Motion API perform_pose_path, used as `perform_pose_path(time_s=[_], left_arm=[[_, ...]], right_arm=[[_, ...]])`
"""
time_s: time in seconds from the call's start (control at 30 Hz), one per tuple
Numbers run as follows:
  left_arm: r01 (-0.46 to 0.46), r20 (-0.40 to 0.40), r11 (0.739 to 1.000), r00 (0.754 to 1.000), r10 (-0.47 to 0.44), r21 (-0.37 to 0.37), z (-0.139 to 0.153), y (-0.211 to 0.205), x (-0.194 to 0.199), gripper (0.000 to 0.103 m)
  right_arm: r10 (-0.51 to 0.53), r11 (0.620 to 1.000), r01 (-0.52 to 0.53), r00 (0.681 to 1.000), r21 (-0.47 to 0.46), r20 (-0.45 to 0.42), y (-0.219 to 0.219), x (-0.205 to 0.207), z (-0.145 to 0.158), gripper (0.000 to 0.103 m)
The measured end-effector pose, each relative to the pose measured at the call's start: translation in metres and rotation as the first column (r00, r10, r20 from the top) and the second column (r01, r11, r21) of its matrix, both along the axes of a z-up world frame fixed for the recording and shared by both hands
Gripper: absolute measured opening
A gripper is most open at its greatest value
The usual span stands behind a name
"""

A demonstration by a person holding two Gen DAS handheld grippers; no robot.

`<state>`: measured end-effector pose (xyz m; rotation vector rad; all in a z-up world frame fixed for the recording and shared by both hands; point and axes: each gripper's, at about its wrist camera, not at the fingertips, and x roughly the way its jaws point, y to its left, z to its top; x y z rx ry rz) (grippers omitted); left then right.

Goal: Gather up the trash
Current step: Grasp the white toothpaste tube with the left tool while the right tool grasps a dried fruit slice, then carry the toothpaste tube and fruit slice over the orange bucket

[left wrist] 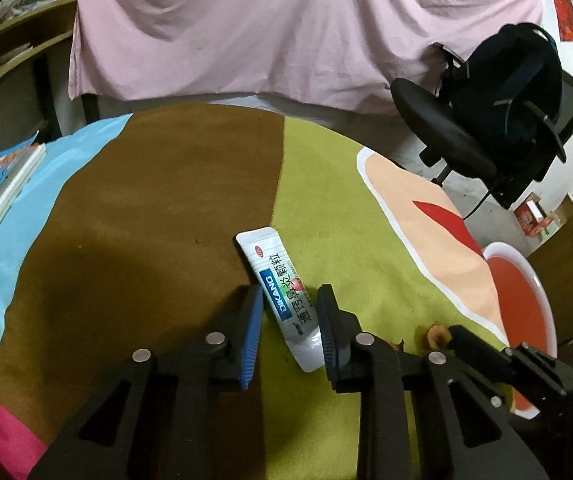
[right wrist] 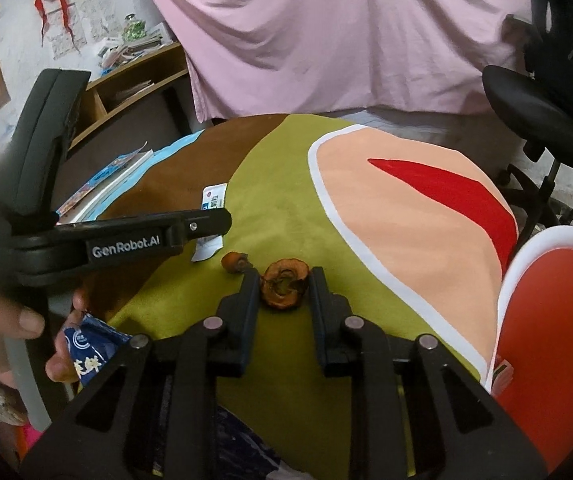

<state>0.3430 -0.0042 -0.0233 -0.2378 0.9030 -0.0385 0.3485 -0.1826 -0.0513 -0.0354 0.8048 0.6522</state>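
beside the red bin (right wrist: 558, 320), left fingers (left wrist: 254, 320) straddle a sachet (left wrist: 282, 296) and right fingers (right wrist: 322, 304) straddle a fruit core (right wrist: 284, 284), neither clenched nor binned yet.

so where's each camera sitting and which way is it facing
Left wrist: on the left gripper, angled down along its fingers at a white sachet lying between them on the multicoloured cloth; the right gripper shows at lower right.
Right wrist: on the right gripper, angled down at a brown fruit scrap between its fingers; the left gripper and a hand show at left.
Shared: sachet, cloth, red bowl, pink sheet, office chair.
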Motion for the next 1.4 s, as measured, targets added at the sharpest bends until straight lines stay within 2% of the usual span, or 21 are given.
perform_pose_path(time_s=[0.33,0.57,0.8,1.07,1.4], left_arm=[[0.049,0.029,0.997,0.998,-0.051,0.057,0.0,-0.015,-0.012,0.016],[0.066,0.077,0.994,0.994,-0.072,0.082,0.006,-0.017,-0.033,0.014],[0.058,0.193,0.992,0.978,-0.079,0.109,0.03,-0.025,-0.055,0.014],[0.128,0.348,0.976,0.919,-0.183,0.176,0.065,-0.057,-0.081,0.014],[0.242,0.426,0.934,0.84,-0.337,0.262,0.082,-0.116,-0.1,0.013]], right_arm=[[-0.031,0.999,0.03,0.999,0.02,0.017,-0.014,-0.005,0.002,0.054],[-0.057,0.997,0.054,0.996,0.051,0.066,-0.026,-0.015,0.009,0.054],[-0.11,0.99,0.092,0.979,0.108,0.174,-0.04,-0.031,0.025,0.054],[-0.215,0.966,0.149,0.917,0.212,0.335,-0.067,-0.056,0.052,0.054],[-0.375,0.905,0.25,0.85,0.344,0.37,-0.123,-0.071,0.069,0.054]])
